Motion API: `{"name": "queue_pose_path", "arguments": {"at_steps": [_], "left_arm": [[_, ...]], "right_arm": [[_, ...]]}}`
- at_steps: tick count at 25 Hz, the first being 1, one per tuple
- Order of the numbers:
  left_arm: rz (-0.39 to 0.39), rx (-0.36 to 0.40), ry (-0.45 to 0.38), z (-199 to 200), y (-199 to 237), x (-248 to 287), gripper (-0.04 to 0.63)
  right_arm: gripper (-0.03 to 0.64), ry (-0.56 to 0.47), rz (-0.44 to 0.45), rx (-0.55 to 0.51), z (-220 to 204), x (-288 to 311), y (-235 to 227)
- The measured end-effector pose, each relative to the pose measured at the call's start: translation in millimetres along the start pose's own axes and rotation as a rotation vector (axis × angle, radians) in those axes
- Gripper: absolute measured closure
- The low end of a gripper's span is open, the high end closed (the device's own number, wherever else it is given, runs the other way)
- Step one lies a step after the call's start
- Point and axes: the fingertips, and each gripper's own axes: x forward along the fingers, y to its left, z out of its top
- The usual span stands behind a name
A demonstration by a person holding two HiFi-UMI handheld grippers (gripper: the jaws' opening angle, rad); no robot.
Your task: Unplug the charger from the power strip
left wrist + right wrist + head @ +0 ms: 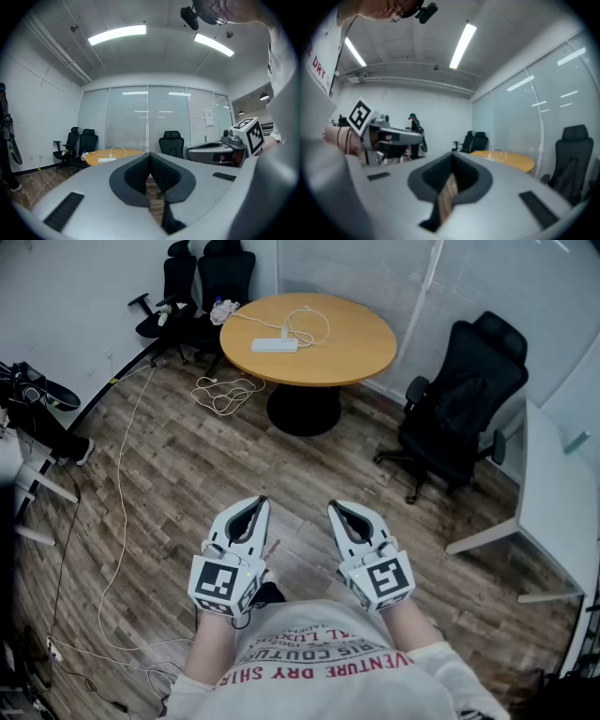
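The white power strip (274,345) lies on the round wooden table (347,343) far across the room. A white charger (285,333) sits at the strip's far edge, and its cable (314,322) loops over the tabletop. My left gripper (256,507) and right gripper (335,511) hover side by side close to my body, far from the table, both shut with nothing in them. In the left gripper view the shut jaws (150,156) point toward the table (123,153) and strip (107,160). The right gripper view (452,157) shows the table (508,159) at right.
Black office chairs stand behind the table (202,277) and to its right (459,404). A white desk (558,512) runs along the right side. White cables lie coiled on the wood floor (223,395) and trail down the left (122,512). Another person (414,127) stands far off.
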Motion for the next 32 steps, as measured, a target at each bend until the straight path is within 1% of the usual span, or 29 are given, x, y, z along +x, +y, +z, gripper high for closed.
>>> {"name": "queue_pose_path", "arguments": {"at_steps": [3,6,12,14,16,19,21,25,29,32], "left_arm": [[-0.001,-0.001,0.0,3,4,3,0.563],[-0.002,-0.008,0.004,1,6,5,0.563],[0.0,-0.028,0.022,-8,16,7,0.563],[0.0,-0.039,0.029,-13,19,8,0.563],[0.0,-0.05,0.035,-16,24,9,0.563],[0.0,-0.067,0.042,-21,37,11,0.563],[-0.001,-0.075,0.047,-25,50,12,0.563],[-0.006,-0.073,0.05,-35,82,15,0.563],[0.003,-0.076,0.045,-34,138,19,0.563],[0.003,-0.064,0.036,-30,178,19,0.563]], "right_arm": [[0.589,0.024,-0.002,0.014,0,4,1],[0.589,0.011,0.007,0.006,1,7,0],[0.589,0.035,0.005,0.022,-8,17,-1],[0.589,0.056,-0.01,0.025,-13,22,-3],[0.589,0.076,-0.02,0.008,-13,27,-2],[0.589,0.07,0.009,-0.049,-14,42,8],[0.589,0.083,0.01,-0.045,-17,56,13],[0.588,0.103,-0.005,-0.002,-26,92,12],[0.588,0.114,-0.055,0.05,-15,141,13],[0.588,0.101,-0.064,0.05,-11,174,21]]}}
